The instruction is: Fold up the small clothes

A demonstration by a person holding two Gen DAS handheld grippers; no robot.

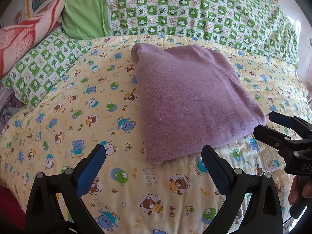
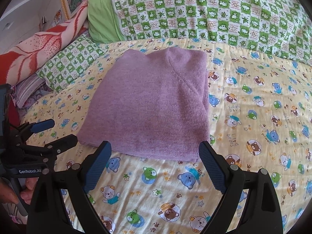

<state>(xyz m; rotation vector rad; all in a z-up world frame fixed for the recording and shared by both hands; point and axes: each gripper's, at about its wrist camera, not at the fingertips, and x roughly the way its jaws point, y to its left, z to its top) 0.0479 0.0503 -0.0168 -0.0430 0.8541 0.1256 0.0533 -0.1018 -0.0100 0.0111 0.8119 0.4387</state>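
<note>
— Your left gripper (image 1: 154, 167) fills the foreground of its own view, blue-padded fingers (image 1: 89, 172) spread wide with nothing between them, poised over the yellow bear-print sheet (image 1: 124, 191). Where does the garment sit?

— Just beyond those fingertips. You see the purple knit garment (image 1: 187, 101) folded into a compact, roughly square bundle, lying flat on the sheet, its near corner close to your left gripper but not touching it.

— And your other tool?

— Your right gripper (image 2: 155, 164) is likewise spread, holding nothing, its tips just short of the bundle's near edge (image 2: 148, 107). From the left view it enters at the right margin (image 1: 273, 124), jaws parted, beside the bundle's right corner. From the right view, your left gripper (image 2: 53, 132) shows at the left margin, also parted, near the bundle's left corner.

— What lies behind?

— You have a green-and-white checked quilt (image 2: 214, 13) heaped across the far side, a matching checked pillow (image 1: 41, 68) at left, a plain green cloth (image 1: 85, 7) above it, and a red-and-cream blanket (image 2: 37, 48) at the far left.
</note>
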